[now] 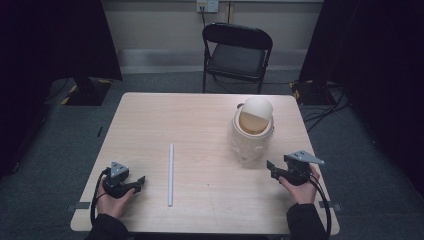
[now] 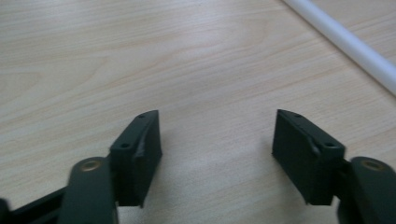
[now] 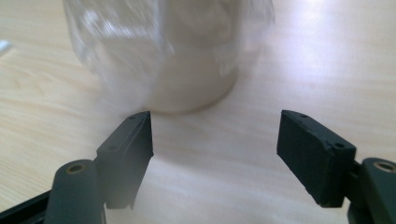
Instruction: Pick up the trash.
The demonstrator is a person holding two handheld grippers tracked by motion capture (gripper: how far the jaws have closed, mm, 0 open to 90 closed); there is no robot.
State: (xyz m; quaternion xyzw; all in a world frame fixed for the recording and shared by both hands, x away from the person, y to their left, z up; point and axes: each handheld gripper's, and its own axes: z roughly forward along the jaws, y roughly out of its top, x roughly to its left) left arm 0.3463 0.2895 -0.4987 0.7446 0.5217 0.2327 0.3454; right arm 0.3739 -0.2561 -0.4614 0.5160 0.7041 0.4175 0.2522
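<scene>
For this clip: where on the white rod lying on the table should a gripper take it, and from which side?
Probably near the middle of the white rod, coming down from above with the jaws straddling it crosswise. It lies flat and thin on the table, pointing away from the person, so only its long sides offer a pinch. The open left gripper is nearest.

Sleeves: dark sleeves are worn on both forearms, seen at the bottom edge of the high view.
Left gripper (image 1: 140, 181): a black body is seen, topped by a grey three-cornered plate; a black cable is looped from its rear.
Right gripper (image 1: 270, 166): a black body is seen, with a larger grey three-cornered plate on top; a black cable is trailed along the forearm.
Jaws: flat, matte black, wedge-shaped blocks are shown in both gripper views, each marked by two small screw holes.
Jaw arms: rounded black links are seen, each fitted with a brass-coloured ring.
</scene>
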